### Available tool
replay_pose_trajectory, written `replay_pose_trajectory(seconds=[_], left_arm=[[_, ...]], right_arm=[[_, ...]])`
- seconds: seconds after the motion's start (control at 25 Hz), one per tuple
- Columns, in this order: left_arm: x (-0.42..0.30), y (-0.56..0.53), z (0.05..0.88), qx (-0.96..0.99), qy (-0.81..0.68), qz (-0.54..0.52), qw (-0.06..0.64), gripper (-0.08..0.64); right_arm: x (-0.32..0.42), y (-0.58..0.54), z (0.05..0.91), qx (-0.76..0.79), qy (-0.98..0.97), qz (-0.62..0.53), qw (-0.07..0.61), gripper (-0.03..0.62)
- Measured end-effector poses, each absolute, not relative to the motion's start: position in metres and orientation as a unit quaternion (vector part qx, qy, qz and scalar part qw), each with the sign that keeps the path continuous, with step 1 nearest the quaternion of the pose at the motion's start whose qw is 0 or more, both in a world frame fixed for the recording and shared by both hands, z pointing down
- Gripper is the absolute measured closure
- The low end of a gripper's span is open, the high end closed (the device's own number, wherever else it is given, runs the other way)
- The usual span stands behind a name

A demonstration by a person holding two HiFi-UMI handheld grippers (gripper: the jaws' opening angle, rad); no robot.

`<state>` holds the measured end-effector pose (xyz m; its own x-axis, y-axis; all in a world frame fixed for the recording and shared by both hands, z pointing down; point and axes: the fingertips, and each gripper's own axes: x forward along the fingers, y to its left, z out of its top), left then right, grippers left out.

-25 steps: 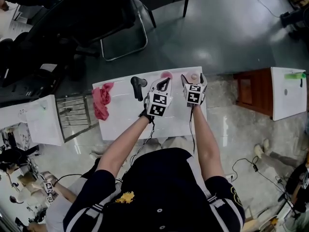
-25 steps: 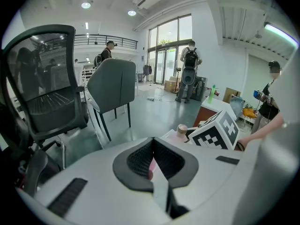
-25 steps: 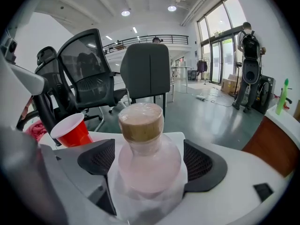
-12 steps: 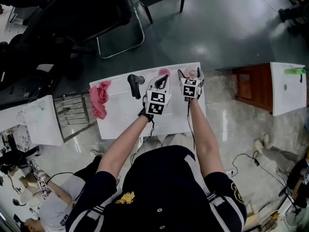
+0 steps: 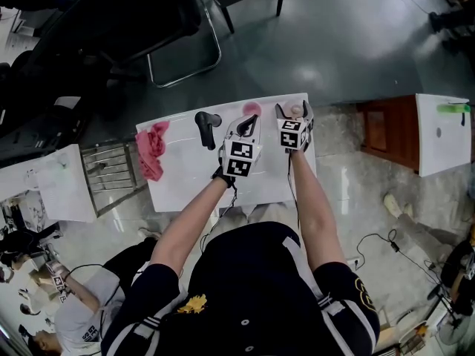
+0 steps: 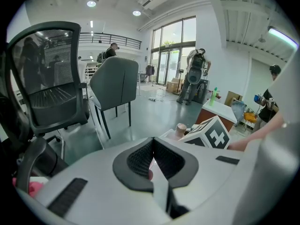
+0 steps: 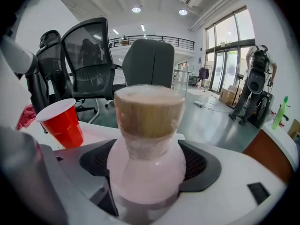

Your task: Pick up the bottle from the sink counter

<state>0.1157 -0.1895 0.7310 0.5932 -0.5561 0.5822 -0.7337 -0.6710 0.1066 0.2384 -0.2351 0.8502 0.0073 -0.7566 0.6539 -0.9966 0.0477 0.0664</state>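
A pale pink bottle (image 7: 147, 165) with a tan cap stands between the jaws of my right gripper (image 7: 149, 163), and both pads press its round body. In the head view the bottle (image 5: 297, 110) is at the far right edge of the white counter (image 5: 185, 176), inside the right gripper (image 5: 294, 114). My left gripper (image 5: 251, 123) is just to its left, shut with nothing in it. Its pads meet in the left gripper view (image 6: 153, 156).
A red cup (image 7: 63, 123) stands left of the bottle, behind the left gripper (image 5: 253, 111). A black faucet (image 5: 205, 124) and a pink cloth (image 5: 152, 150) are further left on the counter. Office chairs (image 5: 133, 28) stand beyond it, with a wooden cabinet (image 5: 386, 136) to the right.
Almost nothing: both grippers and the bottle keep their places on the counter, and the head view has shifted slightly.
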Motion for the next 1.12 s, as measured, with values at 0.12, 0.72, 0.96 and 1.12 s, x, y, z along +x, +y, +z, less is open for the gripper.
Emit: replay_pose_trajectory(seconds=[0.12, 0.72, 0.96, 1.12], left_arm=[[0.115, -0.189, 0.730, 0.876, -0.368, 0.259, 0.171, 0.541], [0.106, -0.186, 0.724, 0.875, -0.377, 0.255, 0.166, 0.541], [0.090, -0.196, 0.706, 0.875, -0.390, 0.243, 0.150, 0.541], [0.081, -0.201, 0.698, 0.875, -0.398, 0.236, 0.142, 0.541]], right_arm=[[0.239, -0.236, 0.849, 0.659, -0.668, 0.214, 0.272, 0.166], [0.237, -0.232, 0.848, 0.665, -0.671, 0.194, 0.264, 0.169], [0.245, -0.229, 0.847, 0.674, -0.664, 0.215, 0.241, 0.167], [0.248, -0.228, 0.844, 0.675, -0.663, 0.217, 0.240, 0.167]])
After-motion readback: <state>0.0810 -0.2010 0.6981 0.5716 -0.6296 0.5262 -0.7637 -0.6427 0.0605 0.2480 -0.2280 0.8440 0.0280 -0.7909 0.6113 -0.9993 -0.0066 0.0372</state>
